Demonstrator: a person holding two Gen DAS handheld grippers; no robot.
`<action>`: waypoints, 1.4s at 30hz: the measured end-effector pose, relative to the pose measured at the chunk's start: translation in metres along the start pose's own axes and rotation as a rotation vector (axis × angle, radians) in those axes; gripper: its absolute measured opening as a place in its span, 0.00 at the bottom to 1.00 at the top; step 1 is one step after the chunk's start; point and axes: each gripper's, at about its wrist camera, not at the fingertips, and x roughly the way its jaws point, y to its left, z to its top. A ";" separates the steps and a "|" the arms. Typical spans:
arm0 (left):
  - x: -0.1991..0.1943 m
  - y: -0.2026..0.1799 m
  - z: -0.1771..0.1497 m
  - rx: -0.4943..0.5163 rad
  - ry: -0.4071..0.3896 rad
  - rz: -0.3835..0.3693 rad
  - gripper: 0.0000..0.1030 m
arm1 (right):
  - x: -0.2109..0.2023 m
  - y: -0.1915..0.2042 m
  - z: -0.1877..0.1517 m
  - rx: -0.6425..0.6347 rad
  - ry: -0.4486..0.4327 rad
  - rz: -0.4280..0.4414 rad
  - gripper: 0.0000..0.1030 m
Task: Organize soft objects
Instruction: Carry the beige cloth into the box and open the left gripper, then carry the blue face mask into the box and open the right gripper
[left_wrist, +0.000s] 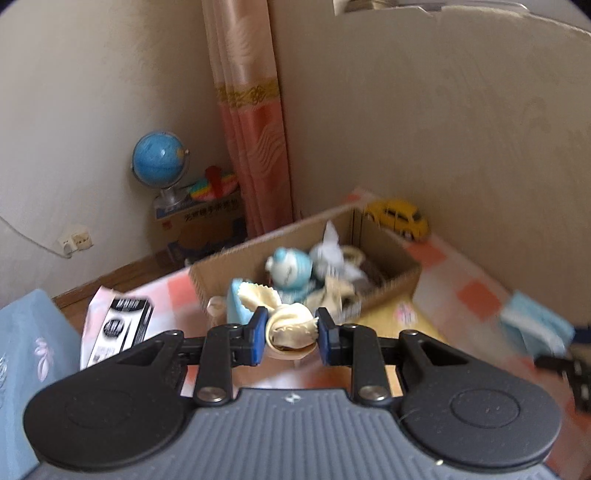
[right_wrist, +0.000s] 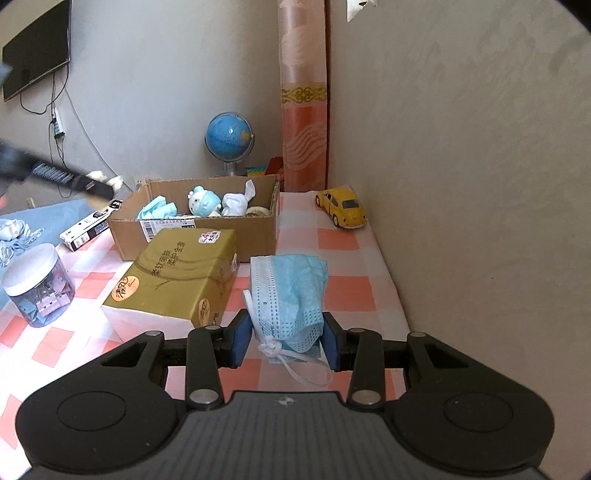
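Currently, a bunched cream cloth (left_wrist: 291, 328) is clamped between the narrowed jaws of the left gripper (left_wrist: 291, 338), raised just in front of the cardboard box (left_wrist: 391, 291). Inside the box lie a blue plush toy (right_wrist: 202, 201), a white soft item (right_wrist: 236, 201) and a blue mask (right_wrist: 157, 209). The right gripper (right_wrist: 284, 341) stands with jaws partly open around the near end of a blue face-mask bundle (right_wrist: 288, 291); contact with the pads cannot be determined. This bundle lies on the checked tablecloth (right_wrist: 343, 258) in front of the box, beside the tissue pack (right_wrist: 177, 273).

Right gripper (right_wrist: 284, 341) has its pads around a blue face mask (right_wrist: 291, 295). Cardboard box (right_wrist: 207, 236) sits at 11 o'clock, yellow toy car (right_wrist: 341, 206) at 1.
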 end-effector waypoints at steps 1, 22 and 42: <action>0.008 -0.001 0.006 -0.004 0.000 -0.009 0.25 | 0.000 0.000 0.000 0.000 0.001 -0.002 0.43; -0.032 -0.010 -0.039 -0.072 -0.086 0.030 0.99 | 0.003 0.007 0.025 -0.042 -0.010 0.007 0.44; -0.072 -0.021 -0.123 -0.140 -0.043 0.077 1.00 | 0.098 0.054 0.130 -0.036 0.056 0.073 0.44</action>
